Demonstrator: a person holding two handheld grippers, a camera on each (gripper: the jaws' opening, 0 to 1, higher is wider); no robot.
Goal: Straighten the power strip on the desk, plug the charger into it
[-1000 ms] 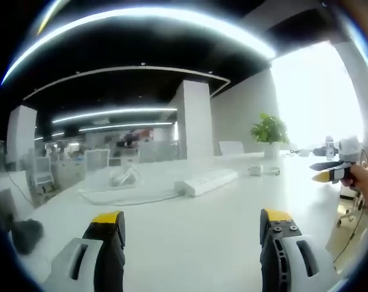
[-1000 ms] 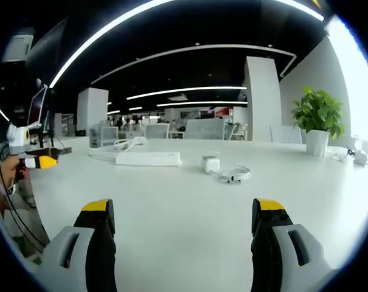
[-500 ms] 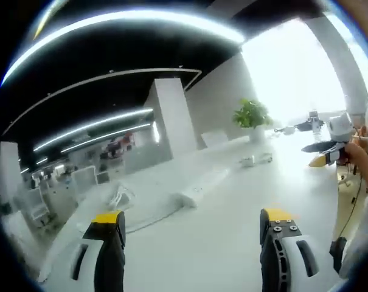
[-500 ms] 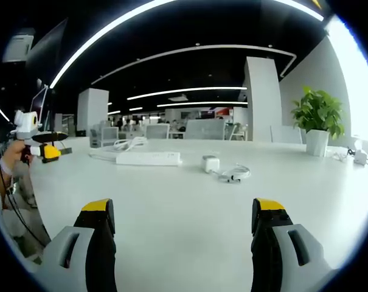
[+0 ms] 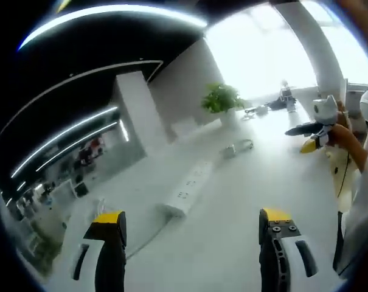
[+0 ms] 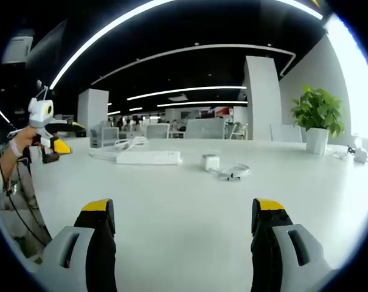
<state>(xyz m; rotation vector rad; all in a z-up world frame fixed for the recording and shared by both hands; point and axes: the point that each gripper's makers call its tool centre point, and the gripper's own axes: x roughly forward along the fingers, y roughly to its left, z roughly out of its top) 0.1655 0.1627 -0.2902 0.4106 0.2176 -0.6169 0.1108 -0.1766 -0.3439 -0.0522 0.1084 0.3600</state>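
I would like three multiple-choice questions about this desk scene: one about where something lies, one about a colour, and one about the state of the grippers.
1. Where does the charger lie relative to the power strip in the right gripper view?
A. on top of it
B. to its right, apart from it
C. plugged into it

2. What colour are the tips of the right gripper?
A. yellow
B. red
C. green

3. How do the jaws of the left gripper stand?
A. shut on the charger
B. shut on the power strip
C. open, holding nothing

Answers:
1. B: bare desk shows between the small white charger and the strip's right end.
2. A: both jaw tips carry yellow caps.
3. C: the two jaws stand wide apart with only desk surface between them.
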